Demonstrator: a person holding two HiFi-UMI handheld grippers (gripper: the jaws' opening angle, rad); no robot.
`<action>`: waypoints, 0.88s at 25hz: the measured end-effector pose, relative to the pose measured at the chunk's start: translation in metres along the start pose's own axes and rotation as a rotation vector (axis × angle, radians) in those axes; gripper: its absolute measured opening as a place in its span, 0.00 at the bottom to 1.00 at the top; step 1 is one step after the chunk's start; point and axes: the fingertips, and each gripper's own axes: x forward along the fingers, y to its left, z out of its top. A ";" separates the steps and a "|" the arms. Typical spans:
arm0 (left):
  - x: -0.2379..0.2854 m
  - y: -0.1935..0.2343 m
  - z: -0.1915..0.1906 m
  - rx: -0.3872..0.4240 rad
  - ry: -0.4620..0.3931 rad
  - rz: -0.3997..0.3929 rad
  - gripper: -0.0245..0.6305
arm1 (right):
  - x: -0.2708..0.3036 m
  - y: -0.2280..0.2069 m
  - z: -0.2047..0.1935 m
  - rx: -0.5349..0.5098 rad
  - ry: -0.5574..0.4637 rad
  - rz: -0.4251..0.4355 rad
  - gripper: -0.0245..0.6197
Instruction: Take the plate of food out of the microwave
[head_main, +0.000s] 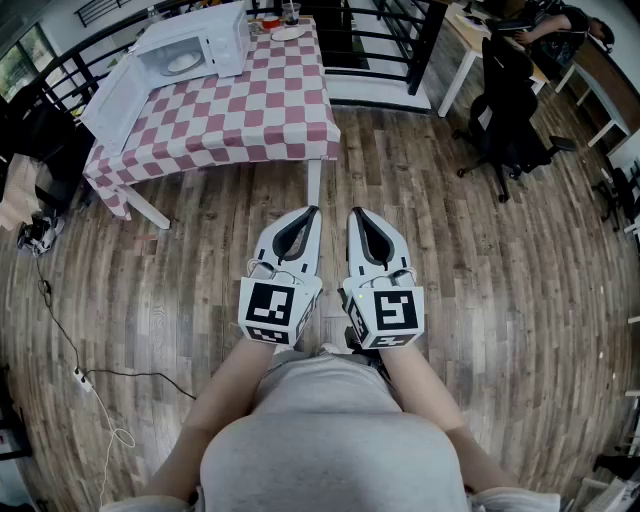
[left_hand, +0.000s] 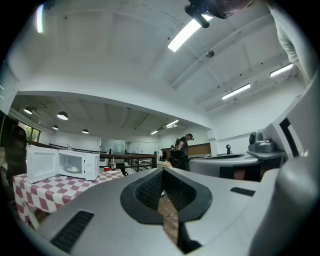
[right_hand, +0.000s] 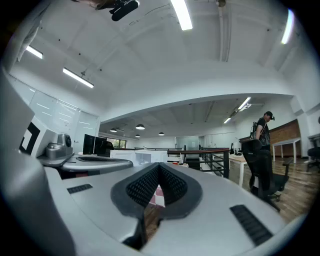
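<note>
The white microwave (head_main: 190, 45) stands at the far end of a red-checked table (head_main: 260, 110), its door (head_main: 115, 100) swung wide open. A plate of food (head_main: 181, 63) rests inside it. In the left gripper view the microwave (left_hand: 62, 165) is far off at the left, with the plate (left_hand: 73, 169) visible in its cavity. My left gripper (head_main: 312, 212) and right gripper (head_main: 355, 214) are held side by side over the wooden floor, well short of the table. Both are shut with nothing between their jaws. The fingertips meet in each gripper view, left gripper (left_hand: 163, 171) and right gripper (right_hand: 159, 165).
A second plate (head_main: 288, 33) and a cup sit on the table behind the microwave. A black railing (head_main: 380, 30) runs behind the table. An office chair (head_main: 510, 110) and desks stand at the right. A cable and power strip (head_main: 80, 378) lie on the floor at the left.
</note>
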 end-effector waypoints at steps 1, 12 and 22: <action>0.003 -0.003 0.002 0.002 0.000 0.000 0.04 | 0.000 -0.003 0.002 -0.002 0.001 0.002 0.08; 0.024 -0.031 0.011 0.003 -0.007 0.023 0.04 | -0.011 -0.033 0.006 0.036 -0.018 0.031 0.08; 0.035 -0.003 0.011 -0.024 -0.033 0.061 0.04 | 0.014 -0.033 -0.003 0.041 0.001 0.048 0.08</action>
